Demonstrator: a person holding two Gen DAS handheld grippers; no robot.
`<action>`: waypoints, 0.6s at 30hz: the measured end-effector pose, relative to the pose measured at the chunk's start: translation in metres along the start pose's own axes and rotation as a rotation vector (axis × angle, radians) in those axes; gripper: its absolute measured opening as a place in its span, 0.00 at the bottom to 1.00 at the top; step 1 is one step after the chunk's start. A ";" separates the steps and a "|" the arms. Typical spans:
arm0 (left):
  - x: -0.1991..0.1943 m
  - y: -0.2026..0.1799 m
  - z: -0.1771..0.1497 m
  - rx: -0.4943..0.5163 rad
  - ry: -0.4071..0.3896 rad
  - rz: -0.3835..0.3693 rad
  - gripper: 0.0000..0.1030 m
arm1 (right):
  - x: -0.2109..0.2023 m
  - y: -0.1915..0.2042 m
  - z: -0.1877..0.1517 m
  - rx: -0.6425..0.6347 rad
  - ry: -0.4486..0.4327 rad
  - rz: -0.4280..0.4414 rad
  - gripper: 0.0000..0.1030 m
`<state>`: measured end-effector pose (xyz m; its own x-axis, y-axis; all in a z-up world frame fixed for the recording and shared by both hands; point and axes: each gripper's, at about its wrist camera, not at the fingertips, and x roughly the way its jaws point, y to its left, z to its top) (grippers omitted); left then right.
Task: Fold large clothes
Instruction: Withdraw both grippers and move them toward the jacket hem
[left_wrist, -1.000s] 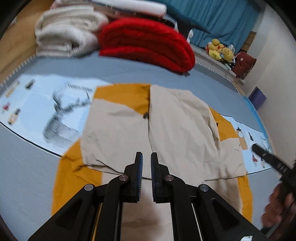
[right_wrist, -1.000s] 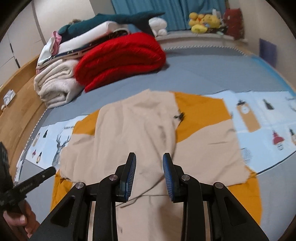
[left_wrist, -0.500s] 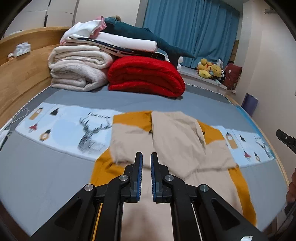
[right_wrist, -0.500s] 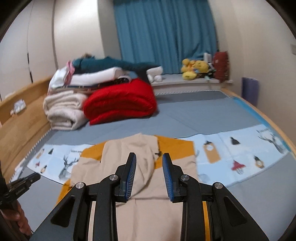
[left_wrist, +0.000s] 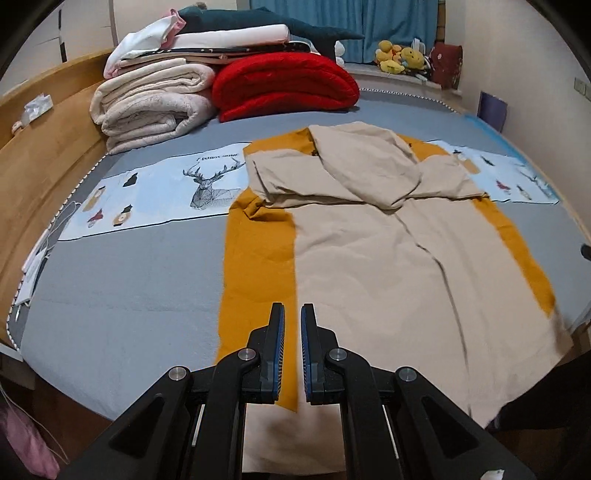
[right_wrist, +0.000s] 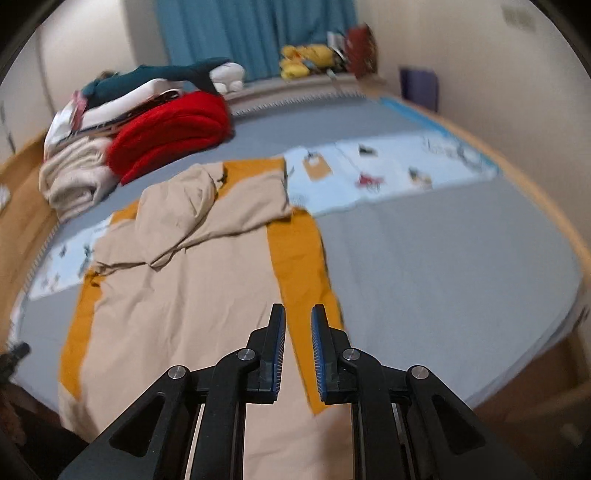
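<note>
Place: bedroom in a home
Bed (left_wrist: 110, 295): grey cover, wooden frame (left_wrist: 40, 155), fills the room
Bedding: folded red blanket (left_wrist: 284, 85) beside rolled cream blankets (left_wrist: 151, 107)
Window side: teal curtain (right_wrist: 251, 33), yellow plush toys (left_wrist: 399, 59) on the ledge

The big beige and mustard garment (left_wrist: 373, 258) is soft matt cloth with creases. The bed cover (left_wrist: 122, 295) under it is smooth grey cloth. The red blanket (left_wrist: 284, 85) looks thick and fuzzy, and the cream blanket (left_wrist: 155, 99) looks fluffy. The bed frame (left_wrist: 40, 155) is smooth, slightly shiny wood. The left gripper (left_wrist: 291, 314) is matt black plastic with shiny metal screws and ridged blue pads (left_wrist: 281, 332).
</note>
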<state>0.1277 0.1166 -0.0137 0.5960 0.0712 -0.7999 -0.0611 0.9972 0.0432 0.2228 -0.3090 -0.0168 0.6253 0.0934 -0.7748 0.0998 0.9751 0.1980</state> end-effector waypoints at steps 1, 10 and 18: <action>0.004 0.002 0.000 -0.003 0.009 0.005 0.06 | 0.004 -0.004 -0.004 0.003 0.015 -0.011 0.16; 0.025 -0.002 -0.010 -0.031 0.086 -0.026 0.06 | 0.028 -0.020 -0.028 -0.077 0.142 -0.069 0.16; 0.035 0.004 -0.010 -0.056 0.110 -0.033 0.06 | 0.032 -0.023 -0.029 -0.061 0.158 -0.093 0.16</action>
<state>0.1405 0.1230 -0.0477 0.5075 0.0325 -0.8610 -0.0898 0.9958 -0.0153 0.2184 -0.3231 -0.0635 0.4858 0.0282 -0.8736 0.1010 0.9910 0.0882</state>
